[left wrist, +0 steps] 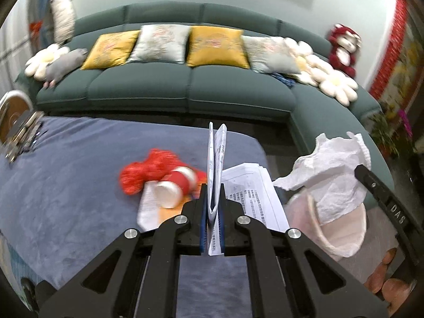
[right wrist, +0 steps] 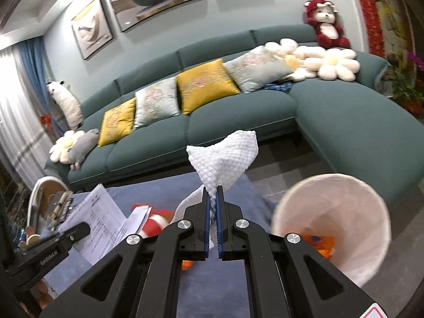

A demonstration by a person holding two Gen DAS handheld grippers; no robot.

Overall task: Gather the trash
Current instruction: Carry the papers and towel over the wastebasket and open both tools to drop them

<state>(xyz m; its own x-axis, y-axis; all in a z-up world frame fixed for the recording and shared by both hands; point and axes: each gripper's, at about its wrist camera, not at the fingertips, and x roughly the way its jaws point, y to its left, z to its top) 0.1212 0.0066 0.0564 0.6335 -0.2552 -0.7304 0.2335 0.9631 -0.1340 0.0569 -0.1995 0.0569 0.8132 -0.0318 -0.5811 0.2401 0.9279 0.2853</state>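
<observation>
My left gripper (left wrist: 213,188) is shut on a folded printed paper (left wrist: 216,159) that stands up between its pads above the blue-covered table (left wrist: 66,185). My right gripper (right wrist: 212,194) is shut on a white paper towel (right wrist: 225,156), held up left of the white trash bin (right wrist: 352,212). The towel (left wrist: 331,169) also shows in the left wrist view, over the bin (left wrist: 341,233), with the right gripper's finger (left wrist: 381,196) beside it. A red-and-white paper cup (left wrist: 175,185) lies on its side on the table by red fluffy stuff (left wrist: 143,172) and printed sheets (left wrist: 254,193).
A teal corner sofa (left wrist: 190,90) with cushions and plush toys stands behind the table. A tray with small items (right wrist: 50,206) sits at the table's left end. Orange trash (right wrist: 320,243) lies inside the bin. Potted plants (right wrist: 408,90) stand at the far right.
</observation>
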